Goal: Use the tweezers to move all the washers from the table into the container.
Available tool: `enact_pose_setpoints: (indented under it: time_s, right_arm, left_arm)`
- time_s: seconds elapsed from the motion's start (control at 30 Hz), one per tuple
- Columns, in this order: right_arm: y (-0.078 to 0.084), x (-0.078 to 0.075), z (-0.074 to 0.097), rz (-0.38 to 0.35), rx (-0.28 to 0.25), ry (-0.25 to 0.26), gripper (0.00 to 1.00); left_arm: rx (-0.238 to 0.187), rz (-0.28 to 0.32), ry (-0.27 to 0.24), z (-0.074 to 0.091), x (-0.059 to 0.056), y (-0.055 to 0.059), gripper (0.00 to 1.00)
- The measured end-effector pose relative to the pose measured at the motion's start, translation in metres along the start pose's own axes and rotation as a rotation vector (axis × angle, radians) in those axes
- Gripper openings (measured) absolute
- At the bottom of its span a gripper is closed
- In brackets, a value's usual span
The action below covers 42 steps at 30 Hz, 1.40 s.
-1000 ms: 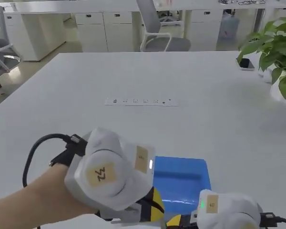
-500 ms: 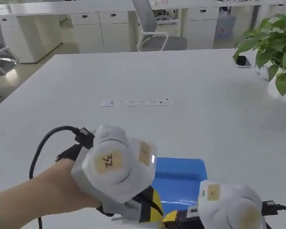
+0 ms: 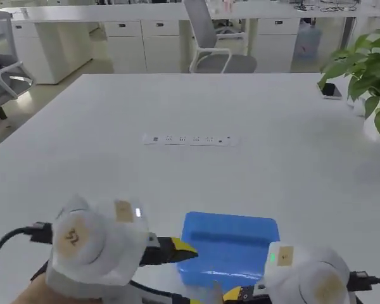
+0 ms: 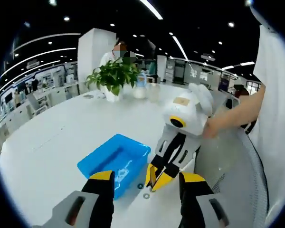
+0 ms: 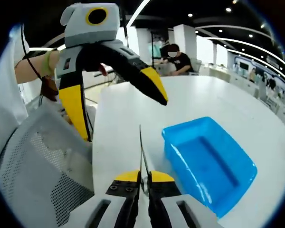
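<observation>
One slim silvery tweezers (image 5: 141, 152), clamped in your right gripper (image 5: 143, 176), points lengthwise to 12 o'clock along its jaws; your left gripper (image 4: 147, 176) gapes apart

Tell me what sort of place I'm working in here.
Probably an open-plan office: a wide white table with a power strip on it, a swivel chair and low cabinets behind, and a potted plant.
</observation>
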State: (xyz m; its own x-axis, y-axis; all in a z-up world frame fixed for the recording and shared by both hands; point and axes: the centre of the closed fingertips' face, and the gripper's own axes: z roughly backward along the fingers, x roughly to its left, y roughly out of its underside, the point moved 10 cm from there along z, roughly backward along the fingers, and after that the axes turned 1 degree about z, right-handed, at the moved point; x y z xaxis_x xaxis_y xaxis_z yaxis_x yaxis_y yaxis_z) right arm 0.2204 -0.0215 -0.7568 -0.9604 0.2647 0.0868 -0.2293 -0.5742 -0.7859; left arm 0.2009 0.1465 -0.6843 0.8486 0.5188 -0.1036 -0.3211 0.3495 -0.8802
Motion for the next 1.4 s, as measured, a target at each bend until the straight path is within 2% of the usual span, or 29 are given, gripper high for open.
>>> enact_pose_setpoints:
  time_s: [0.1,0.13,0.27,0.4,0.5,0.53,0.57,0.6,0.73,0.8,0.93,1.0,1.03,1.2,1.3,1.4]
  right_arm:
    - [0.002,0.000,0.000,-0.024,-0.014,0.015,0.02]
    - [0.002,0.000,0.001,-0.040,-0.021,0.020,0.02]
    - [0.006,-0.001,0.006,-0.141,-0.094,0.025,0.02]
    - [0.003,-0.005,0.017,-0.240,-0.166,0.027,0.03]
    - [-0.001,-0.009,0.026,-0.284,-0.205,0.039,0.03]
    - [-0.003,-0.011,0.031,-0.292,-0.223,0.048,0.03]
    - [-0.004,-0.012,0.033,-0.304,-0.231,0.051,0.03]
    - [-0.005,-0.013,0.036,-0.313,-0.237,0.053,0.03]
    - [-0.013,-0.019,0.049,-0.310,-0.261,0.088,0.03]
    - [-0.017,-0.021,0.054,-0.303,-0.265,0.107,0.03]
    - [-0.026,-0.031,0.066,-0.290,-0.287,0.147,0.03]
    - [-0.029,-0.038,0.070,-0.282,-0.292,0.174,0.03]
    - [-0.030,-0.042,0.071,-0.277,-0.290,0.192,0.03]
    - [-0.034,-0.061,0.074,-0.289,-0.294,0.261,0.03]
    - [-0.033,-0.071,0.072,-0.285,-0.296,0.308,0.03]
    - [-0.029,-0.080,0.067,-0.275,-0.281,0.352,0.03]
  left_arm:
    - [-0.070,0.063,-0.099,0.009,-0.006,0.011,0.65]
    - [-0.108,0.093,-0.128,0.010,-0.010,0.014,0.68]
    - [-0.178,0.147,-0.205,0.013,-0.024,0.022,0.73]
    - [-0.198,0.155,-0.263,0.013,-0.032,0.027,0.76]
    - [-0.220,0.183,-0.296,0.011,-0.037,0.031,0.79]
    - [-0.215,0.174,-0.297,0.010,-0.038,0.030,0.80]
    - [-0.203,0.126,-0.325,0.010,-0.037,0.028,0.82]
    - [-0.205,0.106,-0.345,0.011,-0.036,0.026,0.83]
    - [-0.266,0.121,-0.365,0.014,-0.039,0.021,0.87]
    - [-0.290,0.123,-0.398,0.017,-0.040,0.021,0.90]
    - [-0.313,0.133,-0.427,0.020,-0.042,0.025,0.95]
    - [-0.331,0.148,-0.428,0.021,-0.042,0.025,0.97]
    - [-0.357,0.156,-0.437,0.023,-0.042,0.024,0.97]
    - [-0.418,0.154,-0.451,0.026,-0.039,0.024,0.99]
    - [-0.407,0.142,-0.459,0.025,-0.038,0.026,0.99]
    - [-0.409,0.154,-0.450,0.025,-0.038,0.026,0.99]
